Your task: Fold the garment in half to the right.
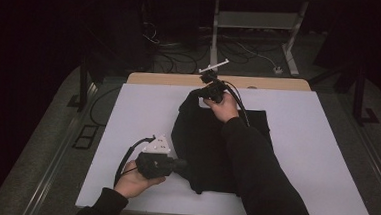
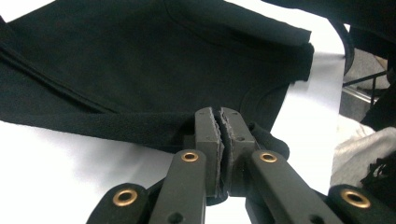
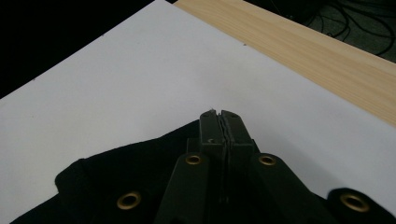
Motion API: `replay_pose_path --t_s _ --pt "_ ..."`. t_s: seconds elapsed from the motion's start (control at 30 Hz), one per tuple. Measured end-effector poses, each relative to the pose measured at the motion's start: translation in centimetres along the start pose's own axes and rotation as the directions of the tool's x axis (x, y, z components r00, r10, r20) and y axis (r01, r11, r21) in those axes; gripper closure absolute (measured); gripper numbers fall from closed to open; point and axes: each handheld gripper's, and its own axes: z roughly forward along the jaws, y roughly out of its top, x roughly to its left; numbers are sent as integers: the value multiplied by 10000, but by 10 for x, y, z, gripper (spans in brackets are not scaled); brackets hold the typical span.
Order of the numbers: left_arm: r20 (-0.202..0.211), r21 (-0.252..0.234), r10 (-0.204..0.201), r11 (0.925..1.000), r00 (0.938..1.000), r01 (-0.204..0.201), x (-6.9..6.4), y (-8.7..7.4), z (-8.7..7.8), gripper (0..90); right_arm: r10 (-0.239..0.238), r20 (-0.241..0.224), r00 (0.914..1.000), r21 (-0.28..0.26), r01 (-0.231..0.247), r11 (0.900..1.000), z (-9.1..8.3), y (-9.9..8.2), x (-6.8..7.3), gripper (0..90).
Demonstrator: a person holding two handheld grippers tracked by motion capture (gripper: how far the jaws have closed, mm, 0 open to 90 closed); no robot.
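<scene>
Both the left gripper [image 1: 177,163] and right gripper [image 1: 203,91] were clamped on the black garment's [image 1: 201,143] edges over the bench [image 1: 128,113]

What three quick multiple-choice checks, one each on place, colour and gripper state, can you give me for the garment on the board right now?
1. Where does the right gripper hold the black fabric garment?
A. at its far edge
B. at its near right corner
C. off the table

2. What colour is the flat board under the garment?
A. green
B. white
C. red

3. How does the left gripper stand?
A. wide open above the board
B. lying loose on the floor
C. shut on the garment's edge

Answers:
1 A: the high view shows the right gripper at the garment's far side, near the pale wooden table edge.
2 B: the board is white around the dark fabric in all views.
3 C: the left gripper view shows its jaws pressed together with black fabric between them.
</scene>
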Motion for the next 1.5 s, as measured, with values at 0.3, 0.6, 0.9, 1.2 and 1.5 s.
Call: replay_pose_path --t_s 0.3,0.6,0.9,1.2,1.5 --pt "180 11 133 9999 9997 -134 -3 11 4 854 109 167 9998 -112 -107 9999 -14 -1 -10 875" --pt "296 -92 317 9995 9991 -314 -6 24 8 854 265 307 9992 -284 -256 9993 -29 -5 -20 875" --pt "460 -125 579 9983 9973 -574 -11 39 14 853 393 478 9981 -509 -369 9980 -43 -7 -30 875" --pt "537 -118 724 9973 9959 -719 -13 50 22 851 603 624 9962 -635 -563 9964 -57 -15 -41 875" --pt "725 -237 889 9959 9934 -874 -18 61 32 850 733 775 9943 -733 -676 9950 -71 -22 -51 875"
